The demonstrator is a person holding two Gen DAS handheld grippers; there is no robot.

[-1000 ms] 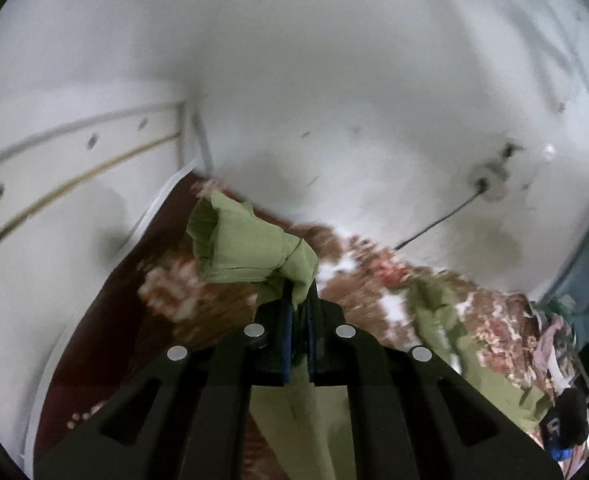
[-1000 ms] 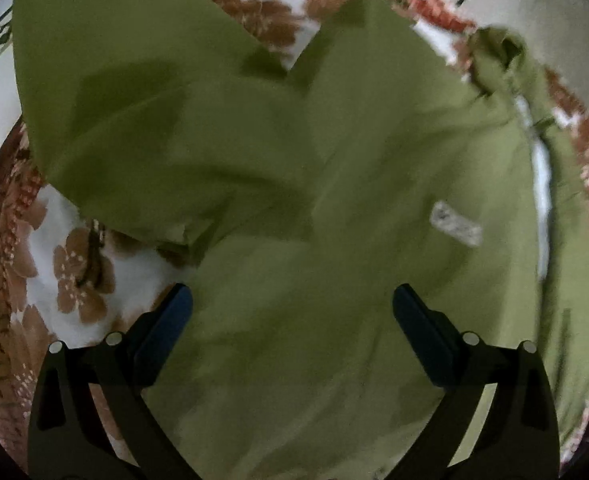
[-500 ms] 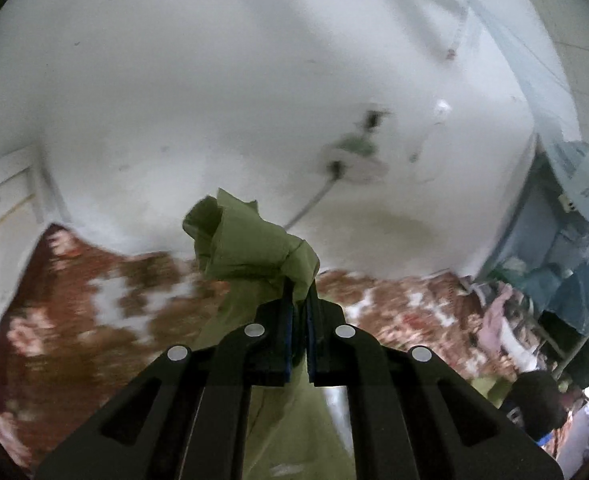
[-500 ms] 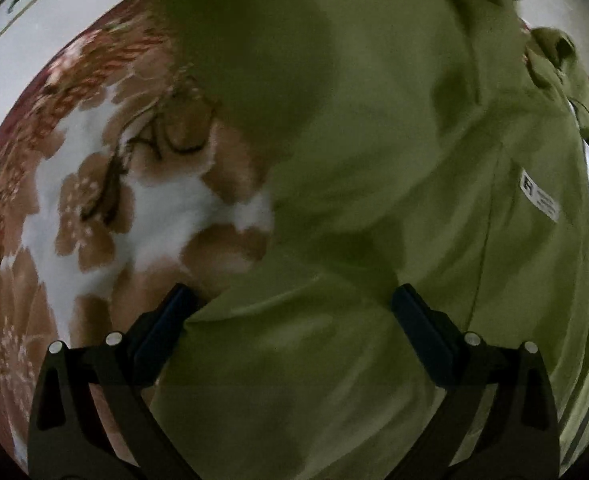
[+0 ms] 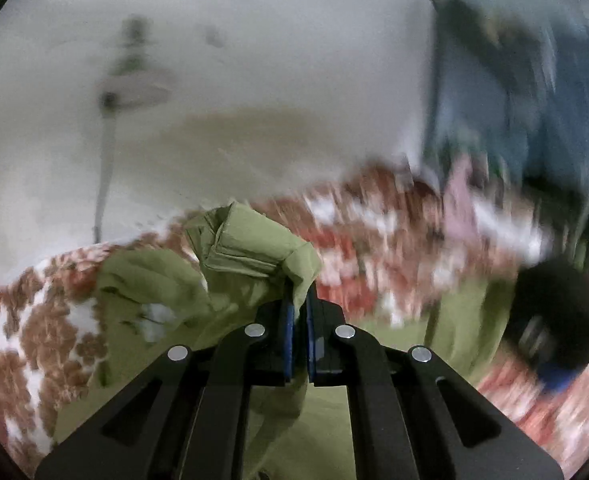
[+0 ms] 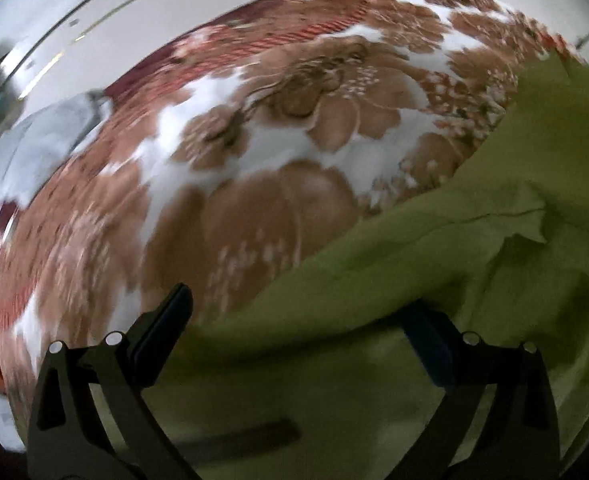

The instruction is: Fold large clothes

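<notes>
My left tool (image 5: 298,312) is clenched on a bunched cuff or hem of the olive-green garment (image 5: 250,256), lifted so that part can be carried over as a fold. My right tool (image 6: 294,332) is spread wide, gripping nothing, over the garment's edge lying on the floral bedspread (image 6: 254,128), probably to steady it.

Both tools are matte black plastic. The left claw (image 5: 298,320) has two angular arms with long triangular cut-outs, four round silver screw heads set in a row across them, and thin blue pads lining the inner faces of its fingers. The right claw (image 6: 294,332) shows the same black cut-out arms, paired silver screws and dark blue pads (image 6: 430,356).
</notes>
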